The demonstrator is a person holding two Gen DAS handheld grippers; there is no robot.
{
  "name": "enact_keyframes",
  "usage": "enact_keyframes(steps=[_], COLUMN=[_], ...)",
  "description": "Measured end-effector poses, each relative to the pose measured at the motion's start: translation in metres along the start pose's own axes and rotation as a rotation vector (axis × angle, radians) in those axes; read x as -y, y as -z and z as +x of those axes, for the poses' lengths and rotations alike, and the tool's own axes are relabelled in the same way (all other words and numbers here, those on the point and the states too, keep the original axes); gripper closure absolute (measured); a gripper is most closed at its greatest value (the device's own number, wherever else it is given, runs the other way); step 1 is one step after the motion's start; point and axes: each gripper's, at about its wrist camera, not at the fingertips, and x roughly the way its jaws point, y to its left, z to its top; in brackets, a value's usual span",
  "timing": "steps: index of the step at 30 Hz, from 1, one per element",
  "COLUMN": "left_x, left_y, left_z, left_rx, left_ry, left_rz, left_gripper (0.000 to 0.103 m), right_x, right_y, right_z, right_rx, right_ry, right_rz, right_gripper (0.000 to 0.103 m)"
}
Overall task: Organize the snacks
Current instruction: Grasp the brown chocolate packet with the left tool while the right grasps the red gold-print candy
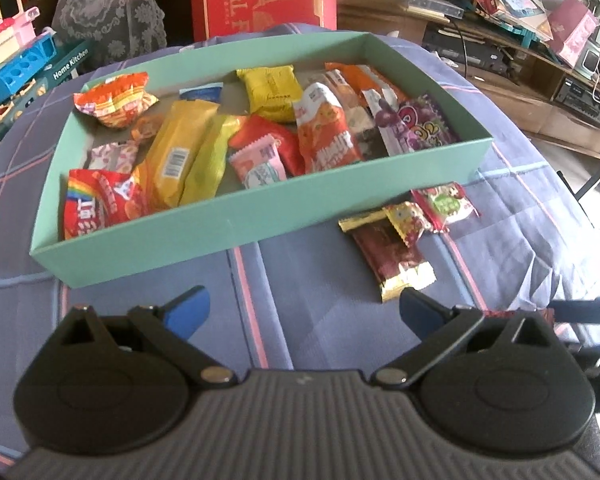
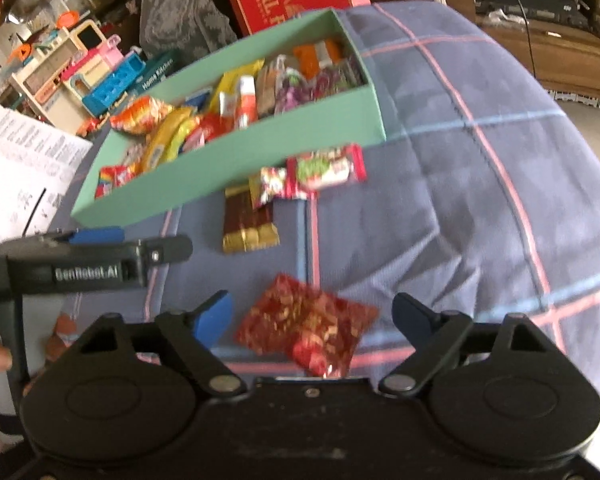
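Right gripper (image 2: 312,316) jaws apart, not gripping; red snack packet (image 2: 308,326) between fingers, long axis crosswise. Left gripper (image 1: 304,312) spread, empty.

You get soft daylight, brightest at right — fisheye bending at the edges, right view motion-blurred.

A green box (image 1: 236,220) fills the middle of the frame, packed with bright snack packets (image 1: 324,136). Three more snacks lie on the blue checked cloth (image 1: 340,332) just below its lower right wall: a brown-and-gold bar (image 1: 388,256), a small yellow packet (image 1: 406,220) and a red-and-green one (image 1: 446,204). At bottom centre, the left claw (image 1: 304,312) stands wide open, empty.
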Motion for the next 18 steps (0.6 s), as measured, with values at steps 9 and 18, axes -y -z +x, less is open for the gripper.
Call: enact_keyframes(steps=[9,18], left_x=[-0.004,0.022], left_y=[0.001,-0.019], left_z=[0.008,0.028], left_rx=[-0.021,-0.034], left_ry=[-0.014,0.011], left_rz=[-0.007,0.022], left_gripper=[0.000,0.000], right_x=[-0.024,0.022], right_y=[0.009,-0.019], right_z=[0.012,0.015], right_rx=[-0.001,0.057], right_ry=[0.062,0.086], right_rz=[-0.126,0.015], right_gripper=[0.065,0.066])
